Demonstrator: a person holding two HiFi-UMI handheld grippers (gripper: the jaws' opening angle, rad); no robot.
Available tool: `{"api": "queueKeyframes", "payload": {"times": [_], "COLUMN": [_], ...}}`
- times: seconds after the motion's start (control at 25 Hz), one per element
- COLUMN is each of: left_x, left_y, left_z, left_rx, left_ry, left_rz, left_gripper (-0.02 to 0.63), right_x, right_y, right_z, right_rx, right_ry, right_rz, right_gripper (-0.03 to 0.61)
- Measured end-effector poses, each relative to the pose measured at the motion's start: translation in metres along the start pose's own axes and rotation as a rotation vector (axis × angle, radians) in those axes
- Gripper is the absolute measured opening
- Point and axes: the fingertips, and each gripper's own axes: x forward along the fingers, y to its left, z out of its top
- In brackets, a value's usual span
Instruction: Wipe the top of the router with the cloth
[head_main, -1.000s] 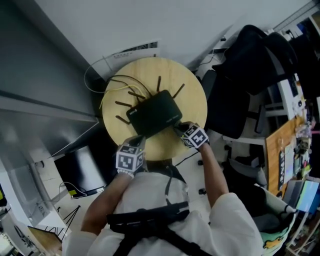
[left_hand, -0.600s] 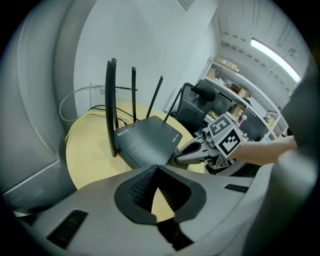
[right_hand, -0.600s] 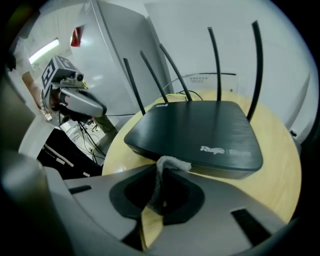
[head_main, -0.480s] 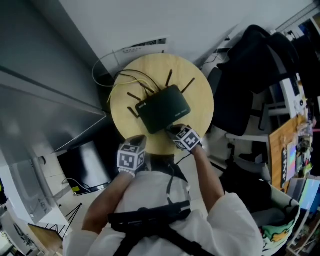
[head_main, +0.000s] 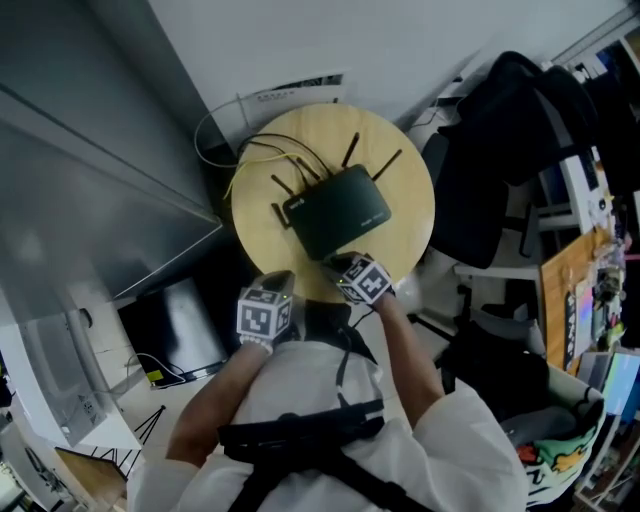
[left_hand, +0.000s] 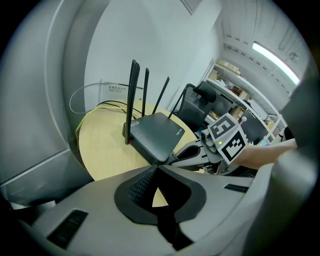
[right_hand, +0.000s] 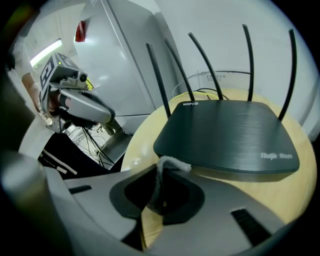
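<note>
1. The right gripper (head_main: 345, 268) has slid leftward along the near edge of the router (head_main: 338, 225) since a second ago, when it sat at the near right corner. The left gripper (head_main: 275, 285) has kept its place, just off the near rim of the round wooden table (head_main: 400, 170).
2. The router lies flat near the middle of the table. Its antennas (left_hand: 131, 100) stand up along the far side, and cables (left_hand: 110, 105) trail off behind it.
3. The right gripper's jaws are pinched on a thin grey strip of cloth (right_hand: 161, 180). The free end of the cloth curls up against the router's near edge and has not yet reached the top panel.
4. The left gripper's jaws meet at the tips with nothing between them. They are held low and apart from the router.
5. The router looks like a light, stiff plastic shell with a smooth top. It would probably skate across the wood under a sideways wipe, and the slim antennas seem the part most easily knocked.
6. The cloth appears soft and limp. Little of it shows past the jaws, so the hard jaw tips could well drag on the casing.
7. If the router needs steadying, its near left corner or side wall looks the safest hold, not the antennas or cables.
</note>
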Motion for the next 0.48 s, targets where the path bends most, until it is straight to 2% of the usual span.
{"api": "queueKeyframes", "payload": {"times": [0.48], "left_x": [-0.018], "left_y": [0.015], "left_z": [-0.012], "left_rx": [-0.003], "left_ry": [-0.001], "left_rz": [-0.016], "left_gripper": [-0.009], "right_x": [0.023], "right_y": [0.045], "right_z": [0.021], "right_rx": [0.019], "right_ry": [-0.033], "right_rz": [0.019], "right_gripper": [0.040]}}
